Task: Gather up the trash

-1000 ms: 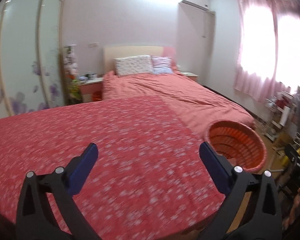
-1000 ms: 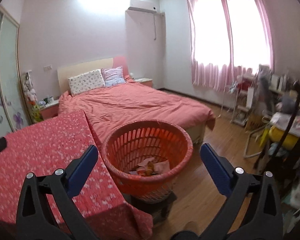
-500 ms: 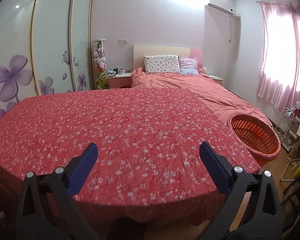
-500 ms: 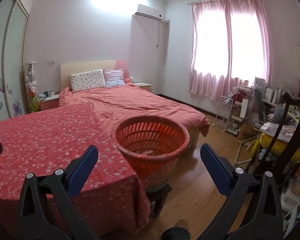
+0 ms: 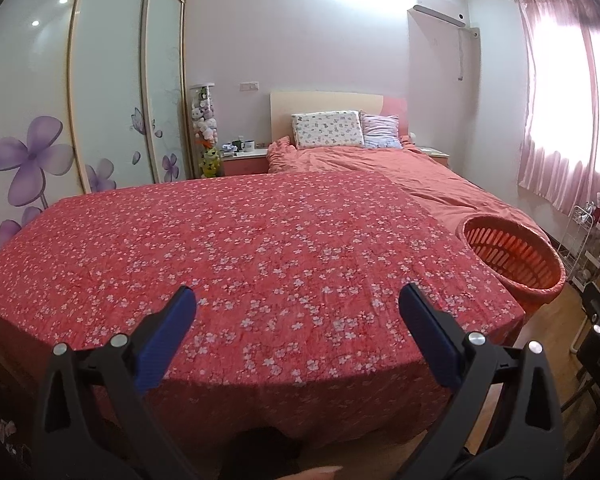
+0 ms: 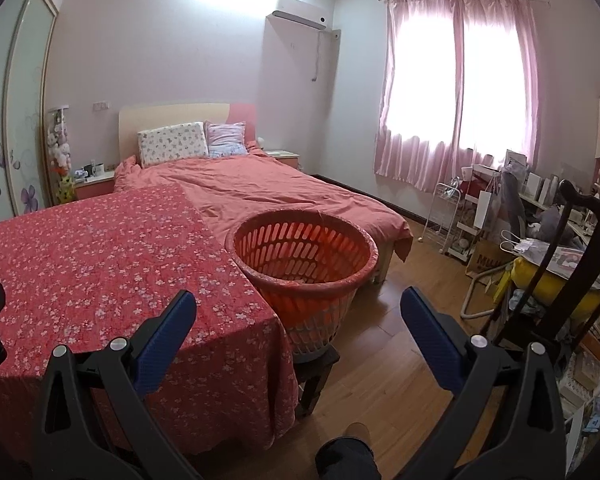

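An orange slotted basket (image 6: 304, 256) stands on a dark stool beside the right edge of a table under a red flowered cloth (image 6: 100, 248). It also shows at the right in the left wrist view (image 5: 512, 260). Its contents are hidden from here. My left gripper (image 5: 296, 308) is open and empty above the near edge of the cloth (image 5: 260, 248). My right gripper (image 6: 298, 308) is open and empty, held back from the basket. No loose trash shows on the cloth.
A bed (image 6: 268, 188) with pillows lies behind the table. A wardrobe with flower doors (image 5: 100, 96) is on the left. A dark chair (image 6: 572, 240), a white trolley (image 6: 448, 220) and cluttered shelves stand at the right on the wooden floor (image 6: 380, 368).
Both grippers have pulled back and risen away from the table and basket. The whole cloth now shows in the left view, and the basket's inside has dropped out of sight.
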A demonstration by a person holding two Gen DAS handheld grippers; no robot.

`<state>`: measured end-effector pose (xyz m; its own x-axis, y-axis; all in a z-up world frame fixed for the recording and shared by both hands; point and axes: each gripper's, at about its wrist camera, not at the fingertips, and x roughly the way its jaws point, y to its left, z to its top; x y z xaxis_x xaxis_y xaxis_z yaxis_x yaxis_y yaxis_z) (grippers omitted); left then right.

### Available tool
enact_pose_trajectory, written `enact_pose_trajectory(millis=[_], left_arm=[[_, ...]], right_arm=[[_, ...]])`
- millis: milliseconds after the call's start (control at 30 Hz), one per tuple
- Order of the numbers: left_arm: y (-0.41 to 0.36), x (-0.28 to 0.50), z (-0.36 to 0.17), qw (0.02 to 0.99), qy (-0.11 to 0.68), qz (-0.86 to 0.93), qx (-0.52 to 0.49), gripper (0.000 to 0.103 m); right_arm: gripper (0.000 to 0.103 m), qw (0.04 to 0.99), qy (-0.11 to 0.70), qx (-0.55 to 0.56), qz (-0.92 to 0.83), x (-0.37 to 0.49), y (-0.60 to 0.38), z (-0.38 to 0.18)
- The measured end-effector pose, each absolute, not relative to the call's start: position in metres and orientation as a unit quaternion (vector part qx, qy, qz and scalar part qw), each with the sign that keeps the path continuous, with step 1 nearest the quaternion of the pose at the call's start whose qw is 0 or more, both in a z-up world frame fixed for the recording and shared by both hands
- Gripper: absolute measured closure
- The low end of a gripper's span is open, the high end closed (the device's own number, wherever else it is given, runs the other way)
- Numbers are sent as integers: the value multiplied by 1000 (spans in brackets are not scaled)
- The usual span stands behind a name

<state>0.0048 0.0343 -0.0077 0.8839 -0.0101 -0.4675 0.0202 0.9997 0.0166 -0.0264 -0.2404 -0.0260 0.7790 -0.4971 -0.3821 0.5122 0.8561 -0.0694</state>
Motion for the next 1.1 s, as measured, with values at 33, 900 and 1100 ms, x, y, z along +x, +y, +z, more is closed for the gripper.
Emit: enact_pose_trajectory(millis=[33, 900, 1100], left_arm=[[35, 4, -8, 970, 241, -7, 9, 4], [36, 0, -14, 966, 258, 6, -9, 4], [35, -2, -10, 966, 257, 3, -12, 4]], right_arm=[[2, 943, 195, 19, -269, -27, -240, -26], [2, 941, 213, 18, -264, -28, -233, -32], [2, 941, 210, 19, -264, -28, -233, -30]])
